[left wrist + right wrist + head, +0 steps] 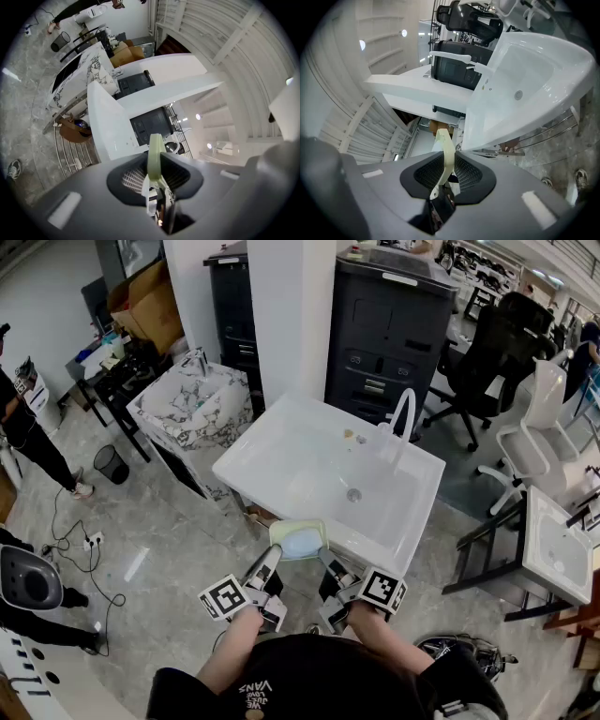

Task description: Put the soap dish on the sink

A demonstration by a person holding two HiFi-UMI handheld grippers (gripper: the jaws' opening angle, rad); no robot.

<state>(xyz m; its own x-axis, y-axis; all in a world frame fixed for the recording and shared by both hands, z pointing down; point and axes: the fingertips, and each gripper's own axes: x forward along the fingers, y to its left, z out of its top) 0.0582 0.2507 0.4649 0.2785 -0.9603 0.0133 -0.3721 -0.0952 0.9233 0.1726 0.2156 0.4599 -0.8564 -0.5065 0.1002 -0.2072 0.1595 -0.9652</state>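
Note:
A pale green soap dish (298, 541) with a light blue bar in it hangs at the near edge of the white sink (281, 442). Both grippers hold it level. My left gripper (272, 556) is shut on the dish's left rim, and my right gripper (327, 562) is shut on its right rim. In the left gripper view the green rim (154, 157) stands edge-on between the pads of the left gripper (155, 174), with the sink (105, 124) beyond. In the right gripper view the rim (446, 152) is pinched in the right gripper (446, 172), with the sink basin (525, 79) ahead. The white faucet (404, 420) rises at the sink's far side.
A marble-patterned sink (191, 405) stands to the left, and a black cabinet (388, 326) behind the white sink. Office chairs (494, 354) and a second white basin (557, 553) are at the right. A bin (112, 463), floor cables (82, 546) and a standing person (28, 432) are at the left.

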